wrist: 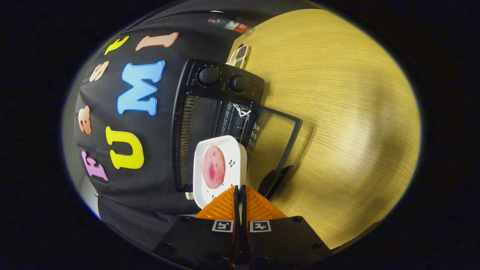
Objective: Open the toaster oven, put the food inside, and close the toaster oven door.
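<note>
gripper [240, 195] pinched on plate [219, 170] rim | toaster oven [210, 112] open at 12 | rigid, slick, breakable; keep rim grip level

A wooden table [337, 93] carried a small printed box [239, 55] near its far edge; 1 plastic bottle [230, 24] lay just beyond it.

Light wood-grain tabletop [337, 112] under soft light with a bright sheen, black cloth wall [150, 195] hung along its edge, a plastic bottle [230, 25] lay near the far corner, a small packet [239, 55] stood nearby
</note>
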